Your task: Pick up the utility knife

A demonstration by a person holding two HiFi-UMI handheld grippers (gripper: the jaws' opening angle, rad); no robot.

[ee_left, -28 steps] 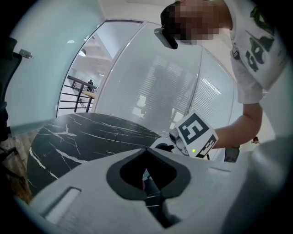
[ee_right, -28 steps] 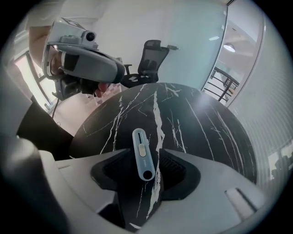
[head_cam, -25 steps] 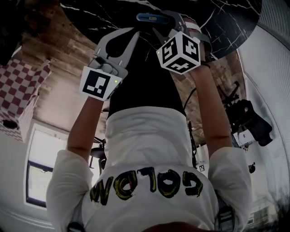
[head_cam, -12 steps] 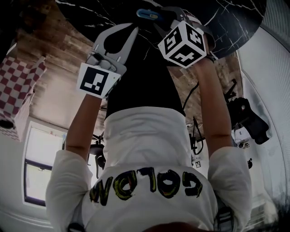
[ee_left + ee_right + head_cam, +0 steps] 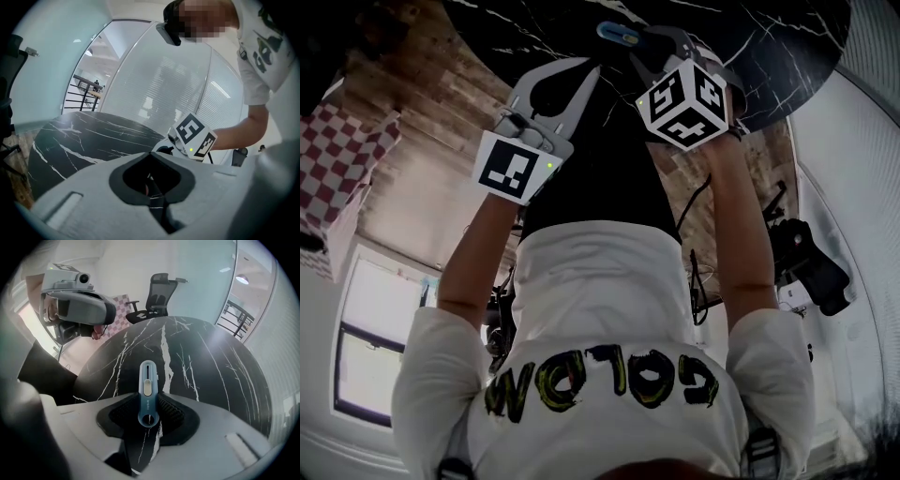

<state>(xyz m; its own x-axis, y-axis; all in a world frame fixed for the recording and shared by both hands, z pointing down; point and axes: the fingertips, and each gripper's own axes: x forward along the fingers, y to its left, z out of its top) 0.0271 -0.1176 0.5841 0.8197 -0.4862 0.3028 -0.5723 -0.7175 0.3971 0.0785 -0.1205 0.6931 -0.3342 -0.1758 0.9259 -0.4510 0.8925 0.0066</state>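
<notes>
A blue utility knife (image 5: 147, 392) lies on the black marble table (image 5: 201, 357), its ringed end toward the right gripper view. My right gripper (image 5: 147, 405) points steeply down over it. Its jaws are closing, with the knife between them, and the ribbed pads (image 5: 171, 412) touch both sides of the handle. In the head view the knife (image 5: 615, 34) pokes out beyond the right gripper (image 5: 630, 42), above its marker cube (image 5: 686, 98). My left gripper (image 5: 589, 69) hovers beside it, tips together and holding nothing. The same left gripper (image 5: 151, 157) shows a narrow slit only.
The round table's edge (image 5: 787, 84) curves close to the person's arms. A black office chair (image 5: 157, 291) and a red-checkered box (image 5: 347, 159) stand beyond the table on the wooden floor. Glass walls surround the room. The left gripper (image 5: 77, 305) hangs above the table's left side.
Both grippers stay almost in place. The picture shifts slightly, so knife and grippers sit a little further right. The knife remains at the right gripper's tips.
</notes>
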